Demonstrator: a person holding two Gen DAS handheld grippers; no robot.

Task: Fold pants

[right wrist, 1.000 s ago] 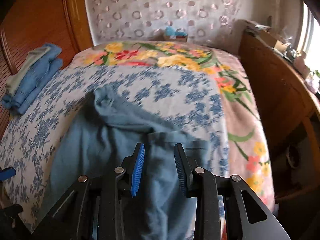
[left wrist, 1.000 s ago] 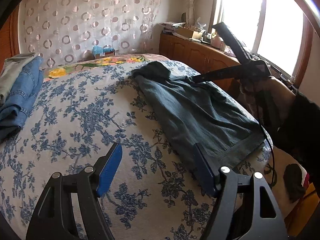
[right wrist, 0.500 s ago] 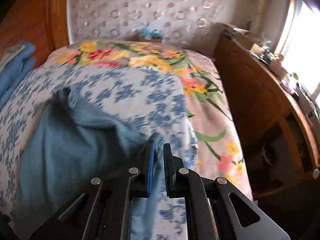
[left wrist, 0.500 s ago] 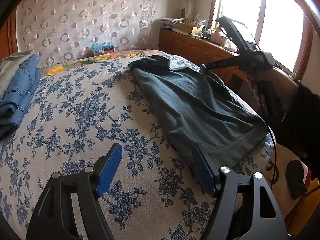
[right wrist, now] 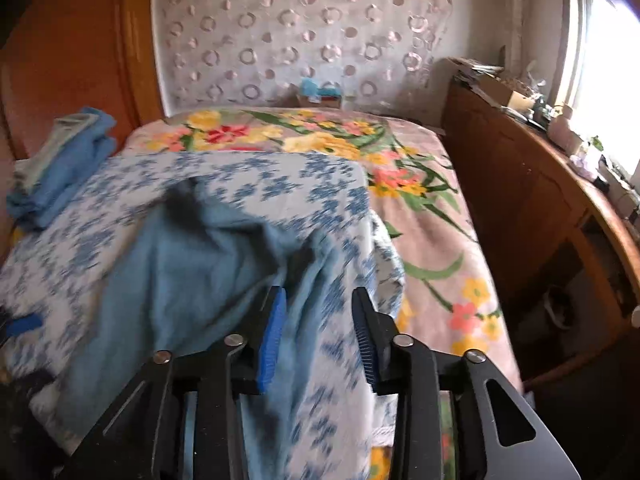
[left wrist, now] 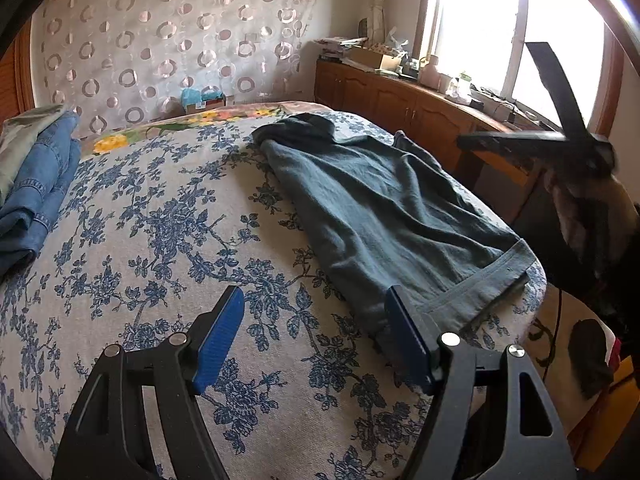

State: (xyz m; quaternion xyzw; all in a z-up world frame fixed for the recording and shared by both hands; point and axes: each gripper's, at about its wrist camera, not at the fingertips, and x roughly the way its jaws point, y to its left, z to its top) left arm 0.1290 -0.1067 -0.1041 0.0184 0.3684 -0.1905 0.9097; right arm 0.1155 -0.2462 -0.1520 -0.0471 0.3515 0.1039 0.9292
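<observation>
Dark teal pants (left wrist: 384,216) lie folded lengthwise on the blue-flowered bedspread (left wrist: 160,240), hem toward me at the near right. My left gripper (left wrist: 316,328) is open and empty, its right finger beside the hem. In the right wrist view the pants (right wrist: 200,272) lie on the bed's right side. My right gripper (right wrist: 318,332) is open and empty, above the pants' right edge; it also shows in the left wrist view (left wrist: 560,136), raised past the bed's edge.
A stack of folded jeans (left wrist: 36,184) lies at the bed's left, also in the right wrist view (right wrist: 60,168). A wooden cabinet (left wrist: 400,100) with clutter runs along the right under the window. A flowered blanket (right wrist: 420,208) covers the bed's far side.
My right gripper was shut on the pants' edge half a second ago; it has opened, let go and pulled back. The left gripper stayed open and barely moved.
</observation>
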